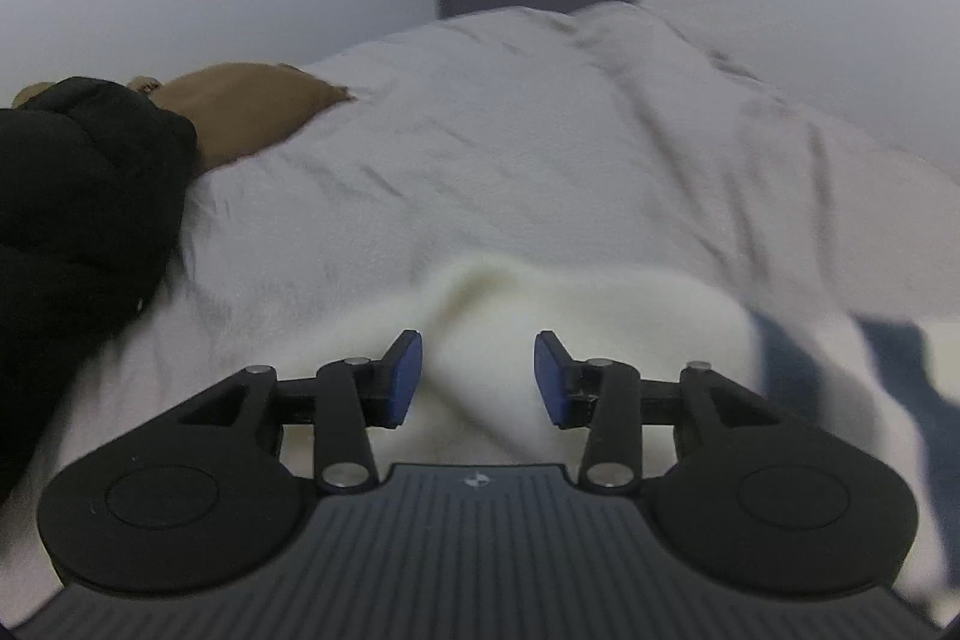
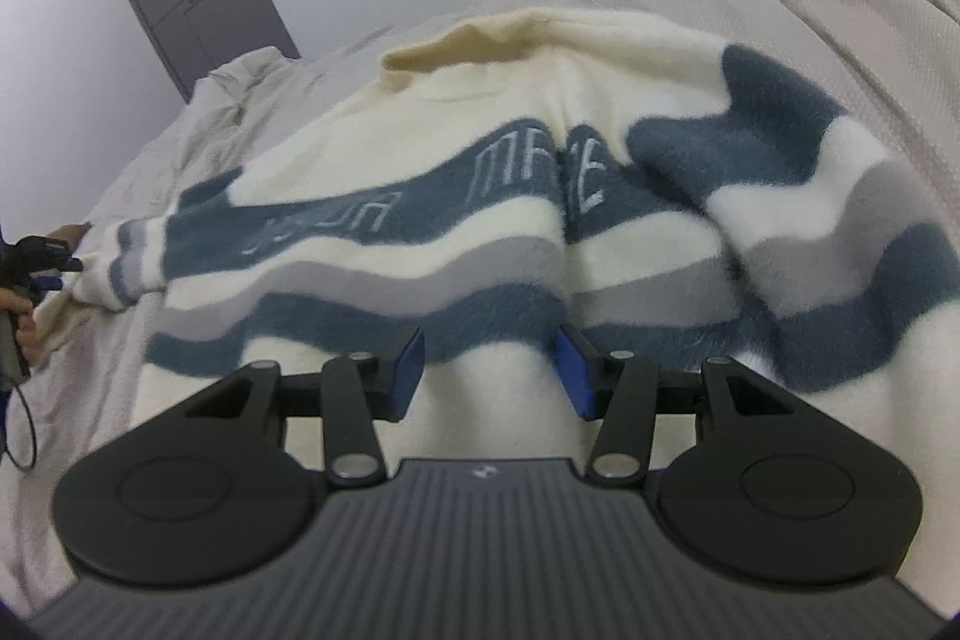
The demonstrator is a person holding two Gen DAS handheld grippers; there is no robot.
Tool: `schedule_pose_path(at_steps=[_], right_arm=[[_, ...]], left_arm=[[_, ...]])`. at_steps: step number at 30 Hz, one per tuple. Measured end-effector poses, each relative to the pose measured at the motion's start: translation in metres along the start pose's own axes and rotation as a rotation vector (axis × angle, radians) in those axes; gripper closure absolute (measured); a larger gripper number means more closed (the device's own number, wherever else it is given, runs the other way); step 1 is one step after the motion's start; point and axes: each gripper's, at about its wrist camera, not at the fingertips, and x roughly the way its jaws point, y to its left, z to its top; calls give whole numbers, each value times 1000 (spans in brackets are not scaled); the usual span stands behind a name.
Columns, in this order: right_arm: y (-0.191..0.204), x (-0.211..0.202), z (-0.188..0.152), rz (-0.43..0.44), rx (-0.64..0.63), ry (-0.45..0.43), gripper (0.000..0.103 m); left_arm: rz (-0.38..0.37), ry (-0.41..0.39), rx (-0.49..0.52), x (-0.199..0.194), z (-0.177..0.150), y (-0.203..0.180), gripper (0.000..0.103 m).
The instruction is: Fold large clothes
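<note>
Left hand-held gripper [image 1: 478, 376] stands apart, cream cloth bulging between its pads unpinched; right hand-held gripper [image 2: 490, 370] apart too, over the striped sweater [image 2: 480, 220]; it sprawls on the bed [image 2: 870, 40] toward twelve o'clock, right side bunched; folding barely begun, I'd judge.

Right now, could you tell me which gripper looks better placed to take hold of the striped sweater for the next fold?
Probably the left gripper: its open jaws straddle a raised cream fold of the sweater, ready to pinch. The right gripper hangs open over flat cloth, with no edge between its pads.
</note>
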Motion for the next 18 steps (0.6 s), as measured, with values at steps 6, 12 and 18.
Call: schedule_pose_path(at_steps=[6, 12, 18], right_arm=[[16, -30, -10, 59, -57, -26, 51], [39, -81, -31, 195, -99, -7, 51], [75, -133, -75, 353, -245, 39, 51]], left_arm=[[-161, -11, 40, -106, -53, -21, 56], [-318, 6, 50, -211, -112, -45, 56], [-467, 137, -49, -271, -173, -55, 56]])
